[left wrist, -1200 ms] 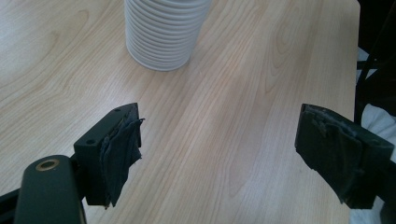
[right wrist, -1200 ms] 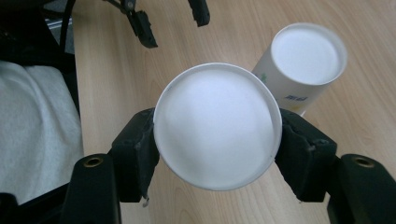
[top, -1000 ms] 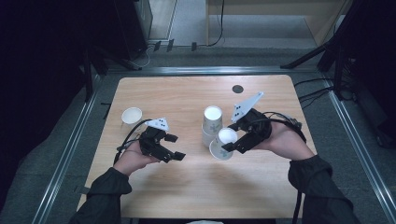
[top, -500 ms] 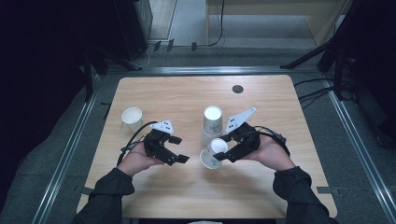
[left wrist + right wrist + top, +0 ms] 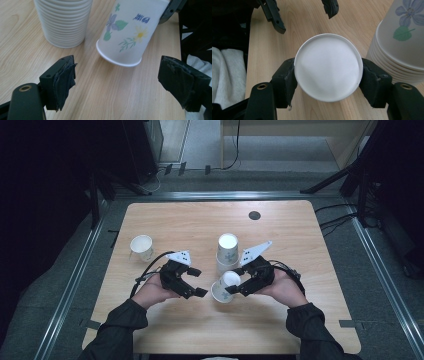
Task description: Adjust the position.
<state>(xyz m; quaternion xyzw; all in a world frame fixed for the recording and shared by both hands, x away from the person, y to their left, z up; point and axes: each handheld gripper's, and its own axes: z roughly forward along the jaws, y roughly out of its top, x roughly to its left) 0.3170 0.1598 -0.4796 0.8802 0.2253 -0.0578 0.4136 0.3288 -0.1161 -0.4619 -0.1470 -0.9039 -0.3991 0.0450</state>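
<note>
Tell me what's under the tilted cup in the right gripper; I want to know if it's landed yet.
Under the tilted cup lies bare table, with the stack of cups beside it. The right gripper clamps it. Whether its rim touches the wood cannot be told.

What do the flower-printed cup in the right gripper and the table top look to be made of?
Flower-printed cup: likely matte white paper, going by its thin rolled rim and printed flowers. Table top: light wood or wood-look laminate, with visible grain and a smooth low sheen.

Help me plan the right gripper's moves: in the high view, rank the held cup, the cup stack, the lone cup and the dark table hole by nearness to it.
1. held cup, between its jaws.
2. cup stack, just behind.
3. dark table hole, far edge.
4. lone cup, far left.
</note>
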